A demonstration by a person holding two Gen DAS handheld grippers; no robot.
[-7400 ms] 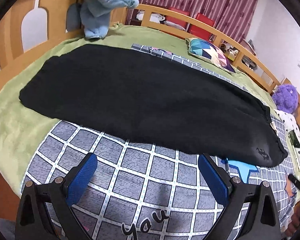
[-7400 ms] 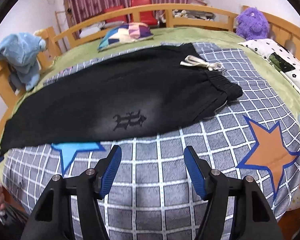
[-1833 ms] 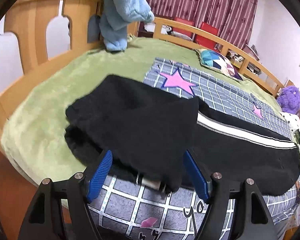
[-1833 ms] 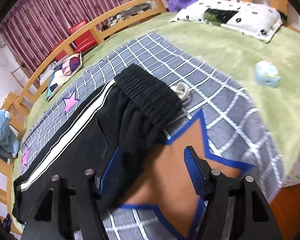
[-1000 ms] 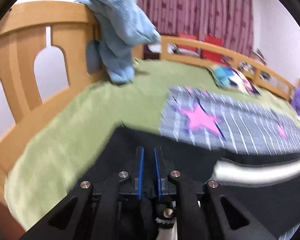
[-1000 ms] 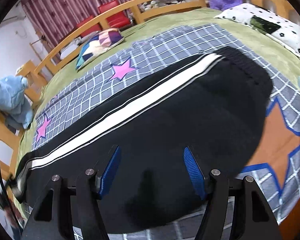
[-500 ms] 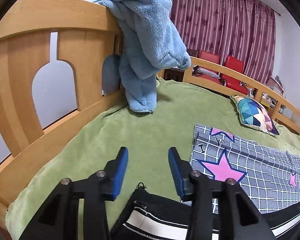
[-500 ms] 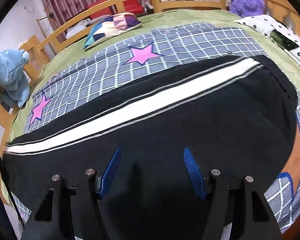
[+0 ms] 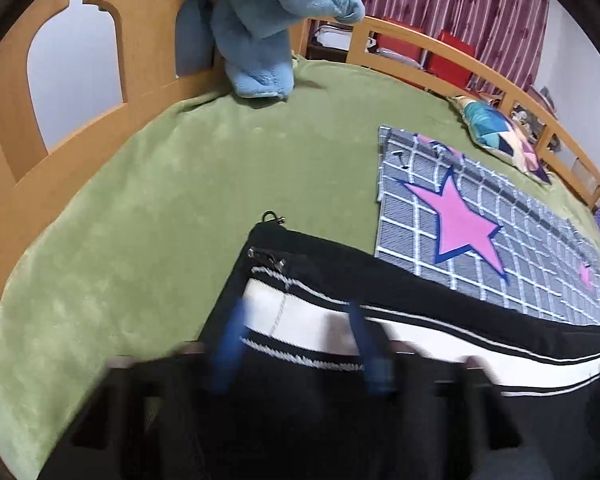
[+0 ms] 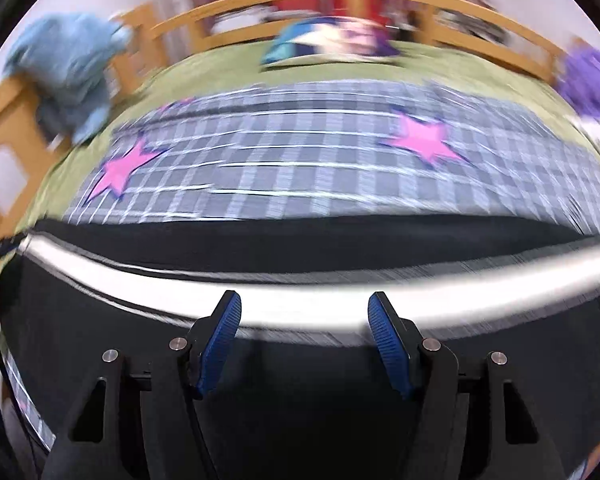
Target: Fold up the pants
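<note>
Both grippers are being held above the pants, which are being shown laid lengthwise on the bed, partly over a checked blanket with pink stars. Jaws of the left gripper (heavily blurred) are being kept apart, empty, over the hem with its white stripe. Jaws of the right gripper are likewise being held wide, gripping nothing.

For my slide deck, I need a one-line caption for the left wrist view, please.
Open left gripper above black pants with a white side stripe, on a green bedspread.
</note>
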